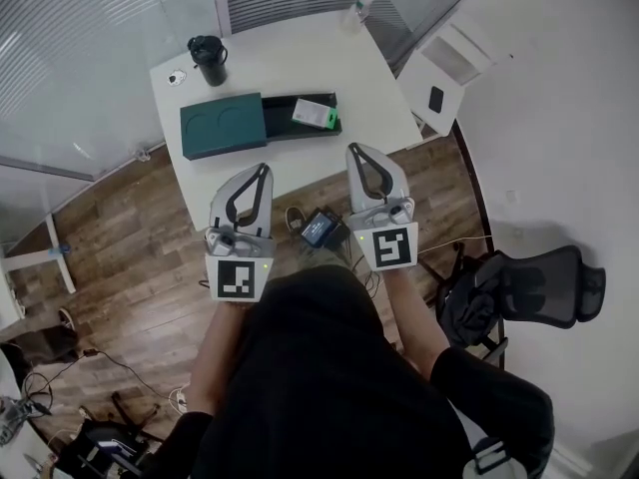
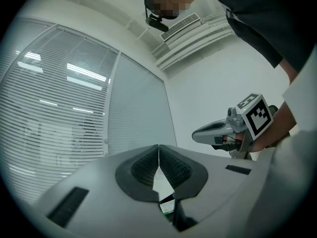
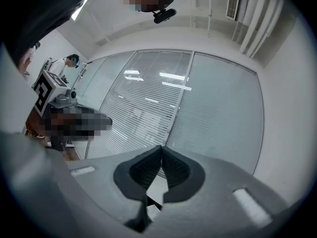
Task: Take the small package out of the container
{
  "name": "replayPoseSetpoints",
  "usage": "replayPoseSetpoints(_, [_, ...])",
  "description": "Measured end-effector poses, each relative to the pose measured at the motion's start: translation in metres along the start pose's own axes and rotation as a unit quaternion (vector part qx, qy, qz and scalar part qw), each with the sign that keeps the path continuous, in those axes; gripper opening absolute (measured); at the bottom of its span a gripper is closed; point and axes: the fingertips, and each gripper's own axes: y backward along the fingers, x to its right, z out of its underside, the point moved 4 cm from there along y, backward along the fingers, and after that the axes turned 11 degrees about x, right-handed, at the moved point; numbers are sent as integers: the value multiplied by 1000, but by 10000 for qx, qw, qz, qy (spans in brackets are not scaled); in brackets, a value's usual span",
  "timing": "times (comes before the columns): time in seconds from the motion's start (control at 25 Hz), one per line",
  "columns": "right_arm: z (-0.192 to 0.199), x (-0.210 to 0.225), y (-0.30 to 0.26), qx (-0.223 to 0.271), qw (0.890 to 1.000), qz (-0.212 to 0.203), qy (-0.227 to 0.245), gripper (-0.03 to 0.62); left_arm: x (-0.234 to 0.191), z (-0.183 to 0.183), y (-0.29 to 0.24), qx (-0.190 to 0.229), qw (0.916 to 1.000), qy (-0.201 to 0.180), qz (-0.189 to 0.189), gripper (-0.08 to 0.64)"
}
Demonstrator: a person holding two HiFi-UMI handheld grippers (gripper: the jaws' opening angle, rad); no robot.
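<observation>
Small package point(image 1: 316, 115) in container point(image 1: 283, 121), white table point(image 1: 300, 56)

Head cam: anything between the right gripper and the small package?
Head view: only bare white table and the near wall of the black container that holds the small package. The right gripper is shut and empty.

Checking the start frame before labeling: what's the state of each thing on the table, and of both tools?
Left tool: shut, empty.
Right tool: shut, empty.
Black container: open, flat on the table.
Small package: inside the container, at its right end.
Green lid: off, lying against the container's left end.
Black cup: upright.
Bottle: standing at the far table edge.
</observation>
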Motion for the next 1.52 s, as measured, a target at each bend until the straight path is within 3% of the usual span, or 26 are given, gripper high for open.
replayPoseSetpoints(0.28, [26,26,-18,-105,9996,-249,-7,0,3,11,-34,67,9999,-90,-40,2])
replayPoseSetpoints(0.52, [46,39,-42,-51,9985,-545,-48,0,0,29,-50,-204,9995,73,-215,2])
replayPoseSetpoints(0.68, [59,43,-56,-54,9966,-816,-35,0,0,36,-61,-260,9993,-17,-273,2])
replayPoseSetpoints(1.16, [104,55,-87,-189,9894,-1427,-203,0,-3,48,-89,-367,9976,-174,-560,3])
replayPoseSetpoints(1.52, [144,55,-97,-377,9801,-1922,-324,0,6,64,-94,-691,9943,19,-813,2])
